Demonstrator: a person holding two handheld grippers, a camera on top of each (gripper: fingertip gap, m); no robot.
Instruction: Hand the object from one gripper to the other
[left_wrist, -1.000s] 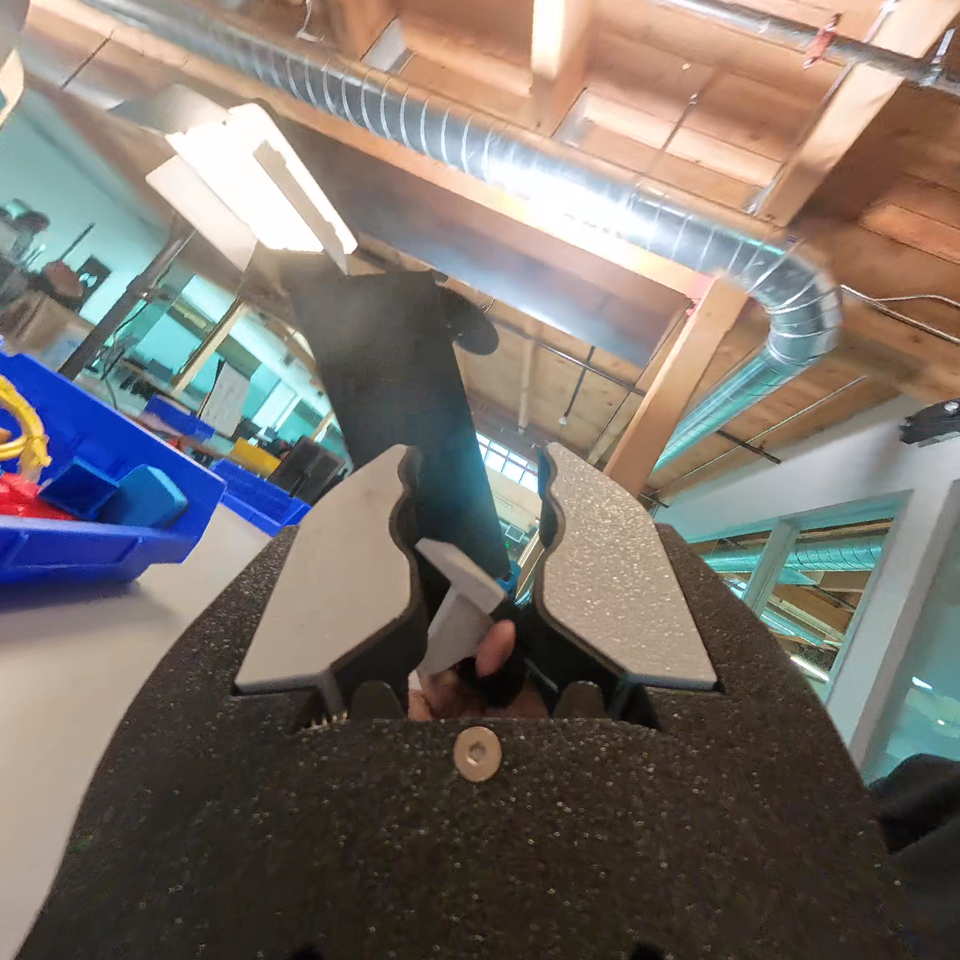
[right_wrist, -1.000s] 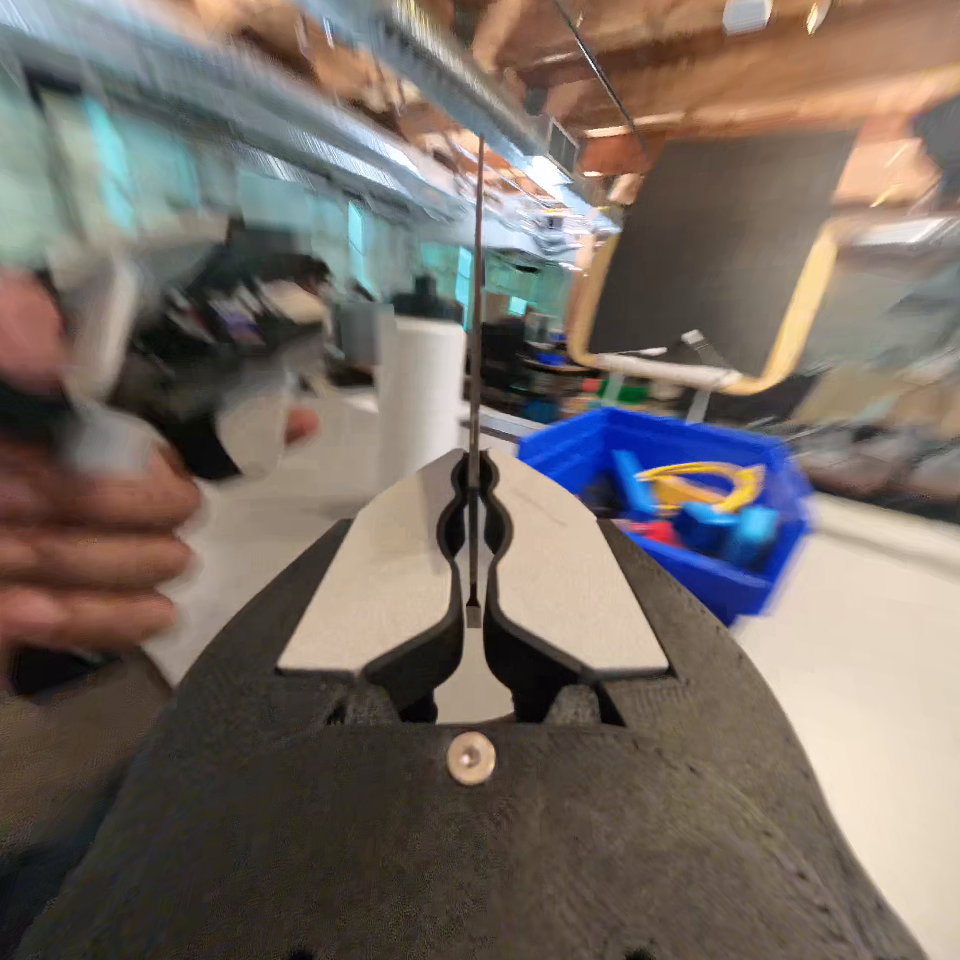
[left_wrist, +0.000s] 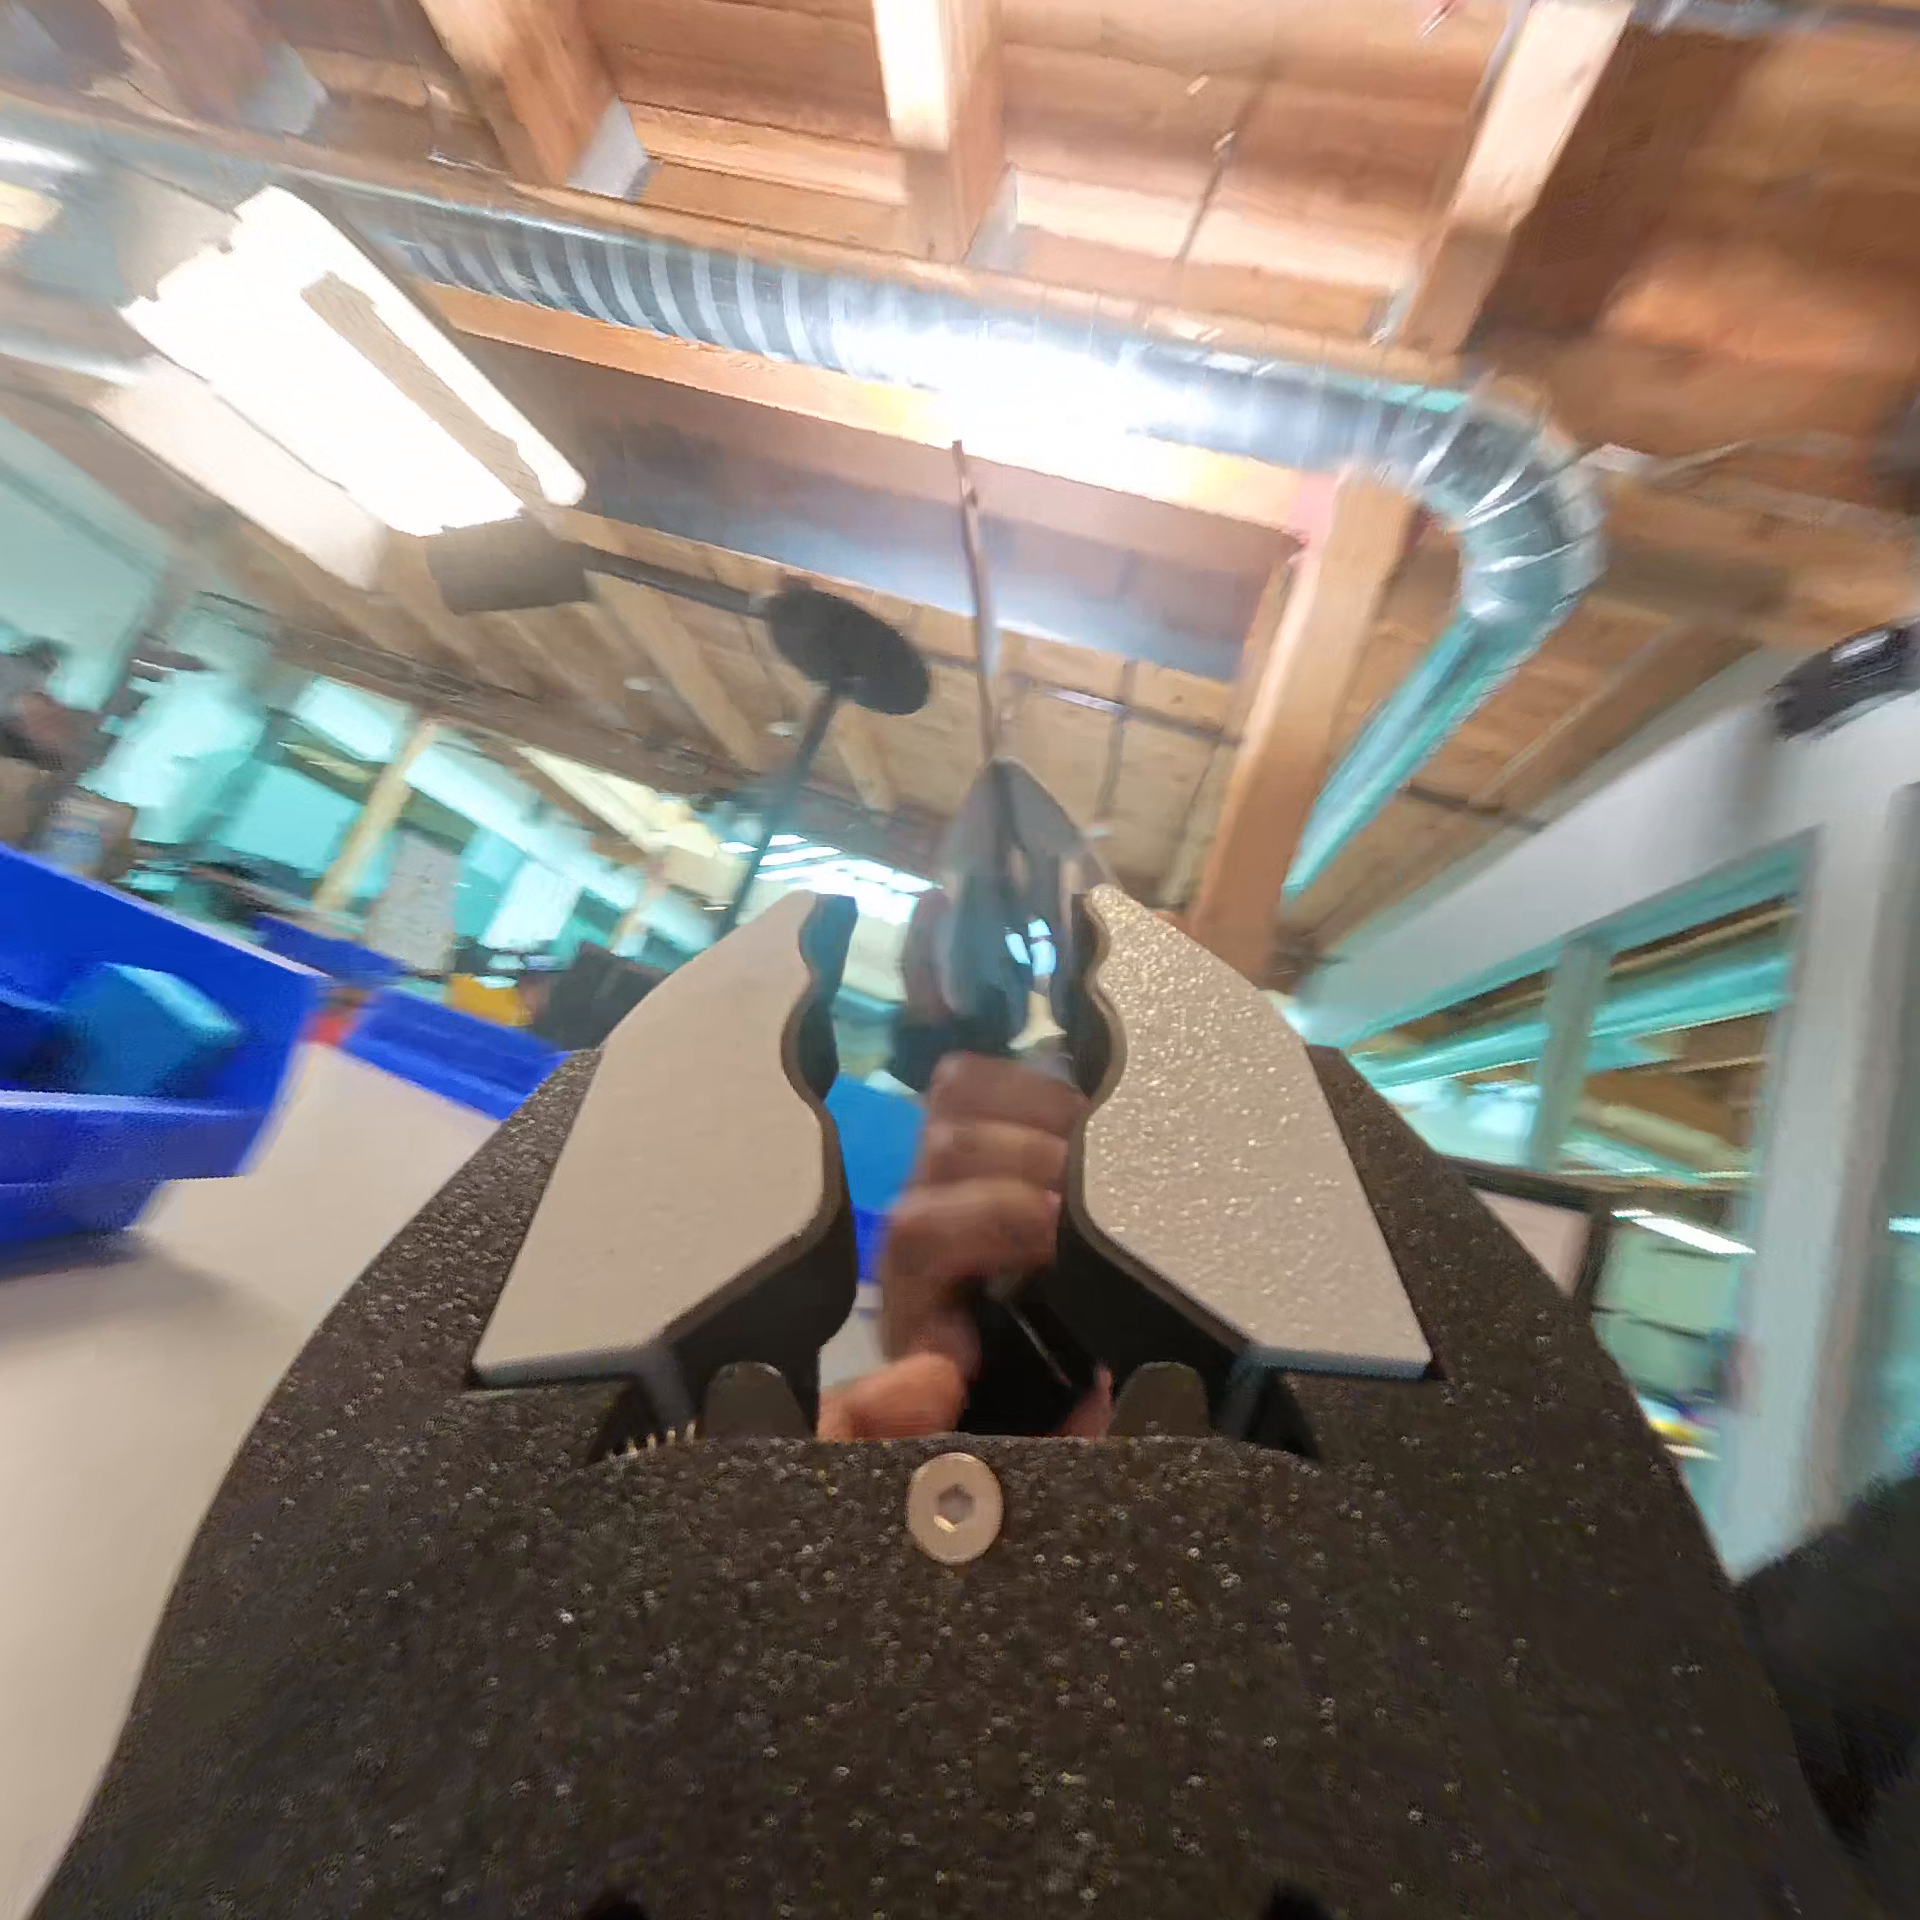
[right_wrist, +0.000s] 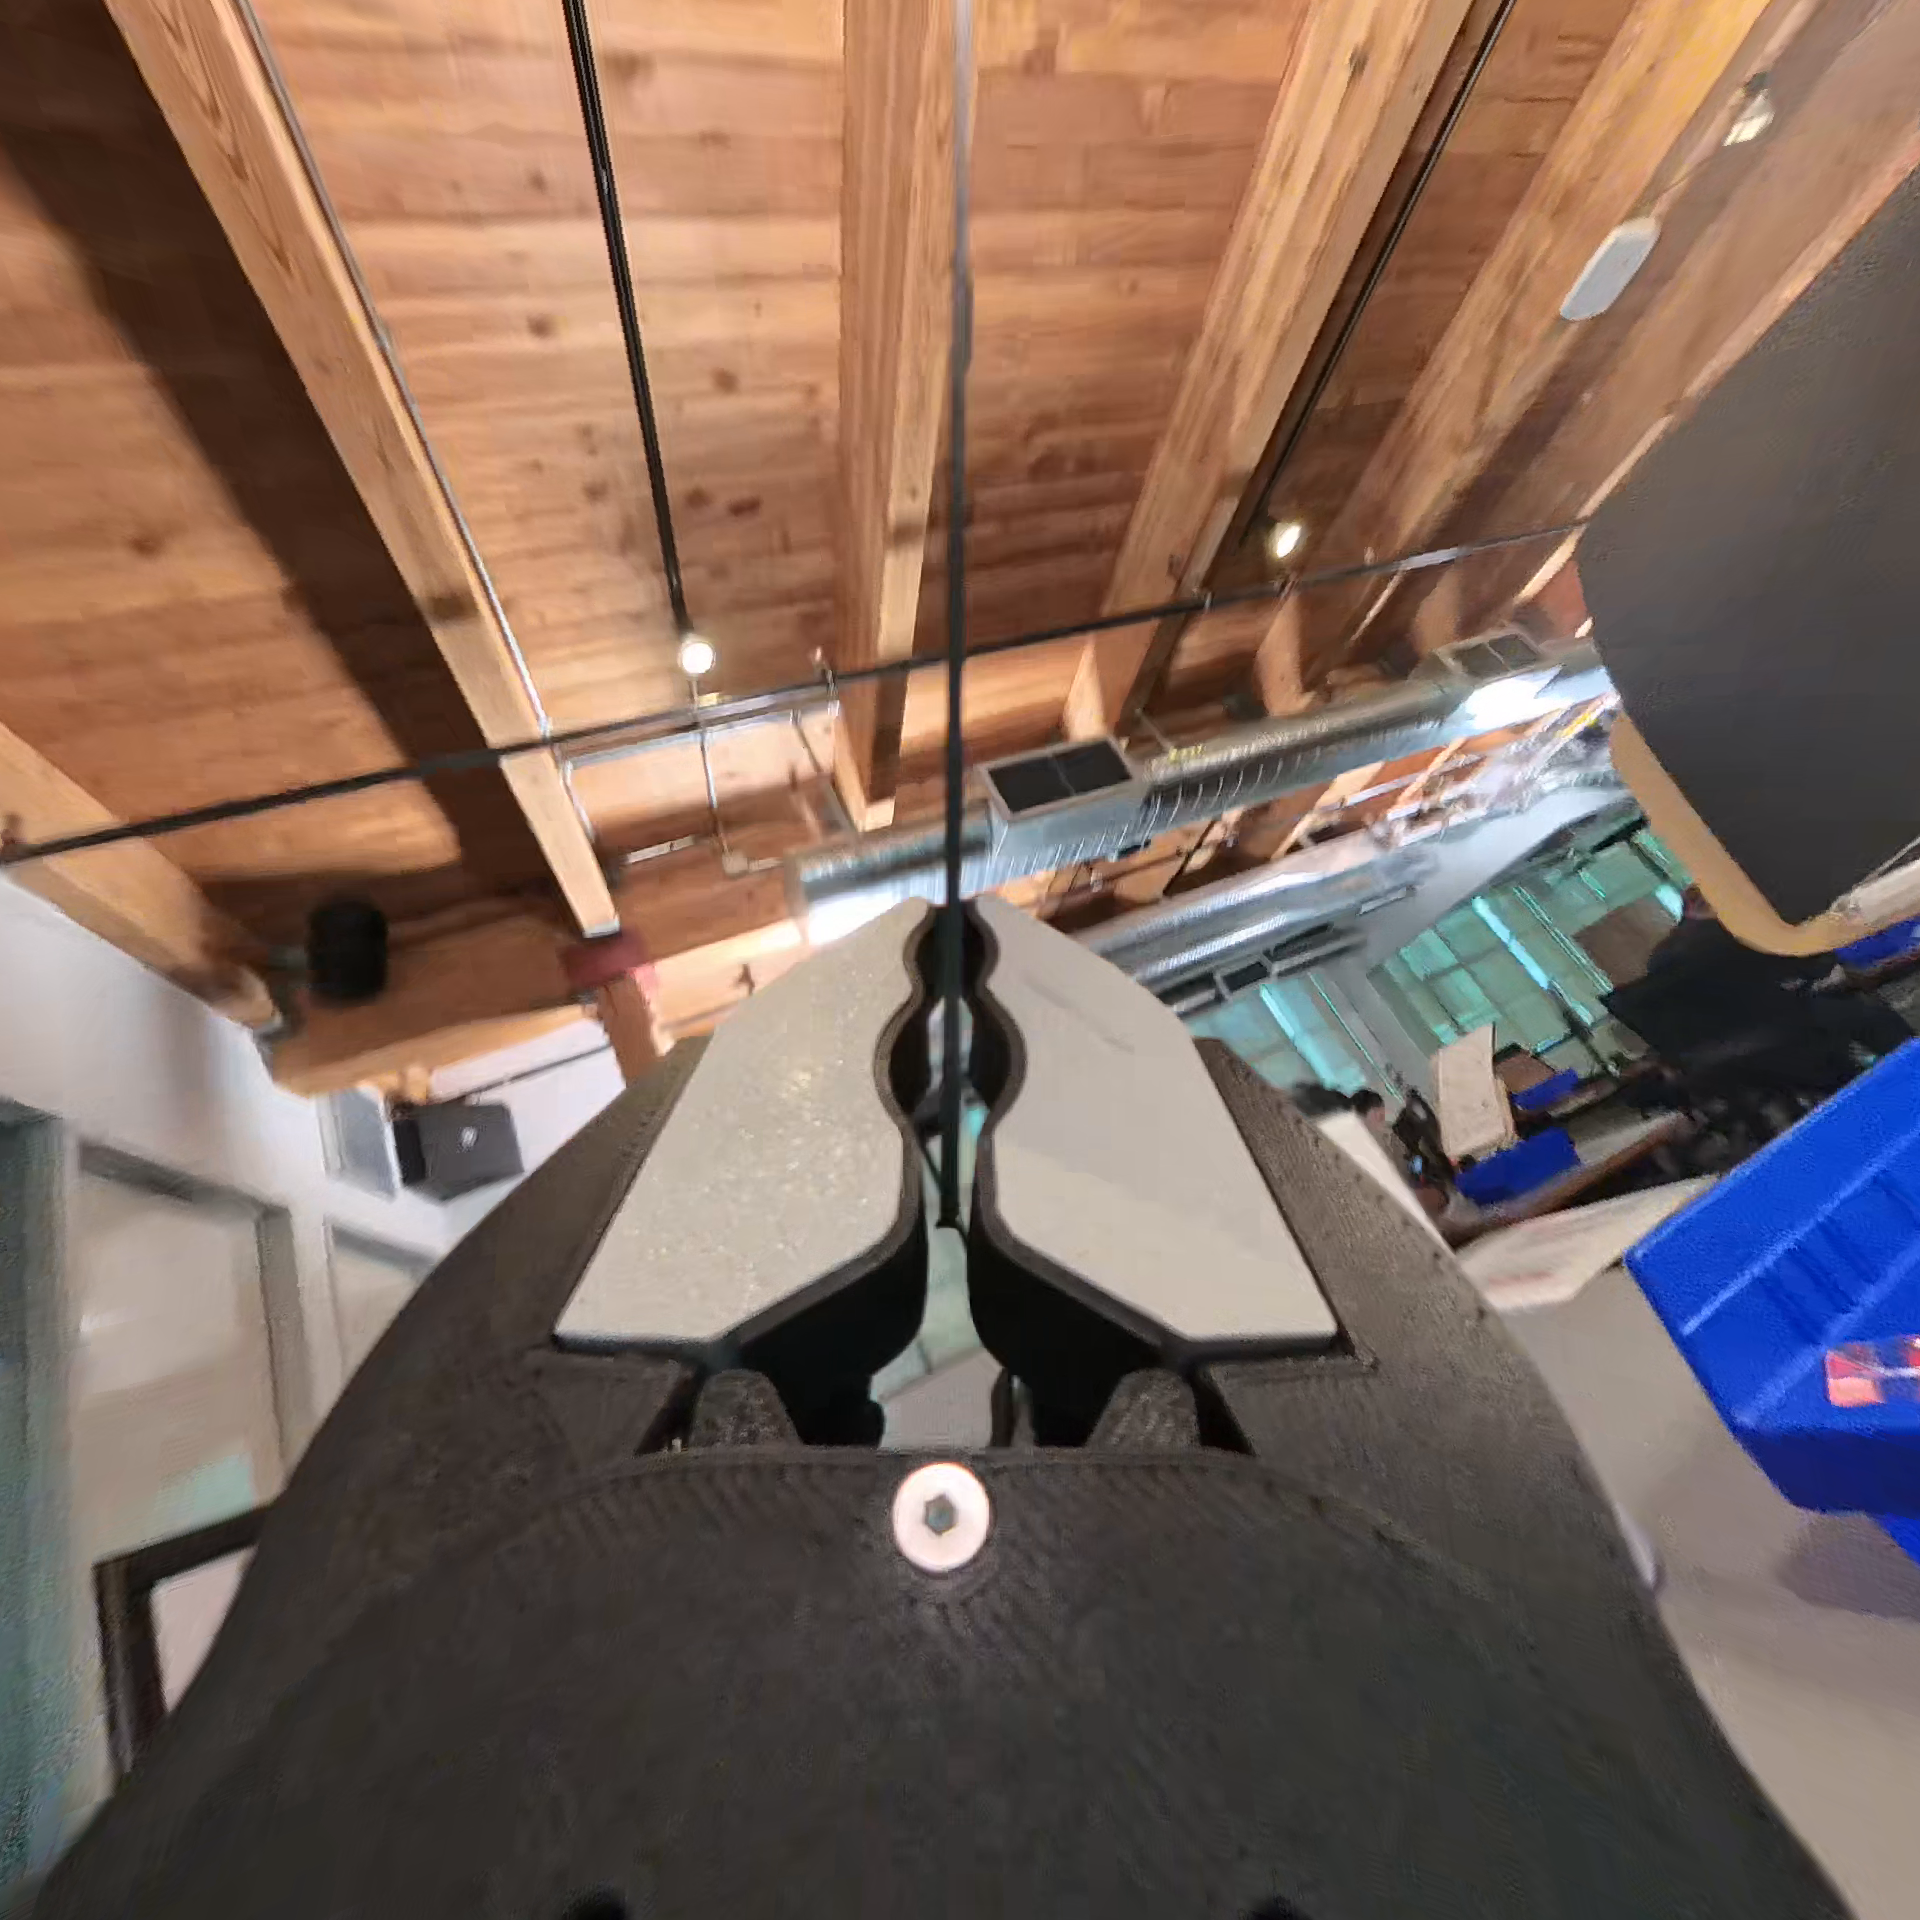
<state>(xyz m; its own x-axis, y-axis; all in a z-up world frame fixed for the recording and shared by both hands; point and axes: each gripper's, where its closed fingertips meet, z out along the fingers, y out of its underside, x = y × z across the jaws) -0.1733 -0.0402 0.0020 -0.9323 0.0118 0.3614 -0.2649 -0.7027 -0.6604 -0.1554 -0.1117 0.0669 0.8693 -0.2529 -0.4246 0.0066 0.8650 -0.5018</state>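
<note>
In the right wrist view the right gripper fills the lower frame, its fingers pressed almost together on a thin dark sheet seen edge-on, which rises as a line from the frame's centre to the top edge. In the left wrist view the left gripper stands partly open and holds nothing. Through its gap, mid-frame, show a hand and the right gripper, with the sheet as a thin sliver above them.

The step in hand looks like the approach to the handover. Next, the left fingers must straddle the sheet's flat faces, close, and only then should the right let go.

Farther off, a blue bin sits at the right edge. No writing is readable.
</note>
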